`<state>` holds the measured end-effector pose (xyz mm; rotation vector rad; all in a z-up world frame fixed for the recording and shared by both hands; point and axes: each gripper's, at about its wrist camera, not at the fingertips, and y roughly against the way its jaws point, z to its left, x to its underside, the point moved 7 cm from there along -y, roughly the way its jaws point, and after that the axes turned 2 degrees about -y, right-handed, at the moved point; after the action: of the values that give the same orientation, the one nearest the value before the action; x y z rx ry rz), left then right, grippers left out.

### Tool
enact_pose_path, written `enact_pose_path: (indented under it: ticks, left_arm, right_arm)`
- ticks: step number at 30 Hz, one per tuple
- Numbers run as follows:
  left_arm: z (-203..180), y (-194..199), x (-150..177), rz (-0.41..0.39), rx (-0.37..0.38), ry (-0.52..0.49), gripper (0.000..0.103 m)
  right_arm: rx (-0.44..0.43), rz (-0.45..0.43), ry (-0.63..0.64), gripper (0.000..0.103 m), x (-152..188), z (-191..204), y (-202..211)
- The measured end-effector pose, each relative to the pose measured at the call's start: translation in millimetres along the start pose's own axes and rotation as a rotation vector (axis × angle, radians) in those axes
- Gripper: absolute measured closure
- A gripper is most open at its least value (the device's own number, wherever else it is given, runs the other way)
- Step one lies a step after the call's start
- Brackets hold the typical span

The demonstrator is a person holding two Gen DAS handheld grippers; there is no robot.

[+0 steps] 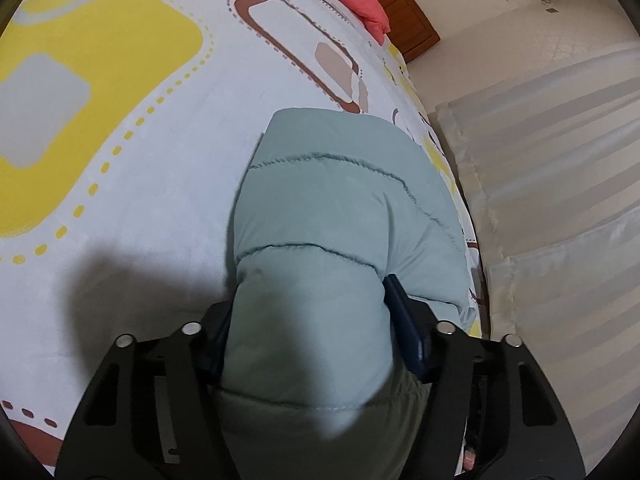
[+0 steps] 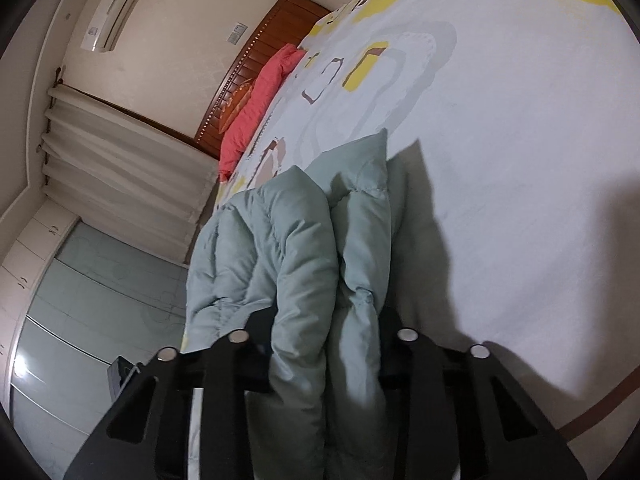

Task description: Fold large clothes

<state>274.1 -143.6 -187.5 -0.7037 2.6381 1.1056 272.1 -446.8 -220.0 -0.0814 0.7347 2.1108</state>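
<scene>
A pale green quilted puffer jacket [image 1: 340, 200] hangs over a bed with a white sheet [image 1: 160, 184] printed with yellow and brown shapes. My left gripper [image 1: 308, 344] is shut on a thick padded fold of the jacket, which bulges between the two fingers and hides the tips. In the right wrist view my right gripper [image 2: 324, 344] is shut on bunched folds of the same jacket [image 2: 288, 240], held up above the bed sheet [image 2: 500, 160]. The rest of the jacket droops toward the bed's edge.
A coral pillow [image 2: 256, 112] and a wooden headboard [image 2: 272, 32] stand at the bed's far end. Pale curtains [image 1: 560, 160] run along the bed's side. A wall air conditioner [image 2: 116, 8] and wardrobe doors [image 2: 80, 312] show in the right wrist view.
</scene>
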Motion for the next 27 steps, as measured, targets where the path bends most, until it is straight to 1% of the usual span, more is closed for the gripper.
enact_pose_path:
  ticks: [3, 8, 12, 15, 17, 22, 25, 27]
  left_arm:
    - [-2.9, 5.1, -2.3, -0.014, 0.001, -0.016, 0.046]
    - [-4.0, 22.7, -15.7, -0.053, 0.007, -0.031, 0.049]
    - [-1.6, 53.3, -29.7, -0.113, -0.002, -0.051, 0.050]
    - [2.9, 76.2, -45.7, -0.163, -0.010, -0.054, 0.050]
    - [11.7, 92.5, -60.7, -0.193, -0.017, -0.043, 0.050]
    - [35.8, 114.5, -86.0, -0.236, -0.042, -0.012, 0.050]
    - [57.2, 119.7, -93.4, -0.250, -0.068, 0.013, 0.050]
    - [73.0, 116.5, -94.4, -0.241, -0.087, 0.042, 0.050]
  right_arm:
    - [-0.009, -0.013, 0.009, 0.078, 1.3, 8.2, 1.4]
    - [-0.051, -0.029, 0.045, 0.080, 1.0, 34.7, -1.7]
    - [-0.081, -0.016, 0.081, 0.080, 3.5, 64.3, -18.6]
    - [-0.112, 0.004, 0.099, 0.080, 7.4, 89.2, -39.5]
    - [-0.130, 0.019, 0.109, 0.080, 11.5, 103.5, -51.4]
    - [-0.165, 0.064, 0.137, 0.080, 24.0, 140.3, -91.2]
    - [-0.155, 0.100, 0.152, 0.080, 33.4, 149.4, -116.4]
    - [-0.130, 0.127, 0.154, 0.080, 38.9, 144.7, -130.9]
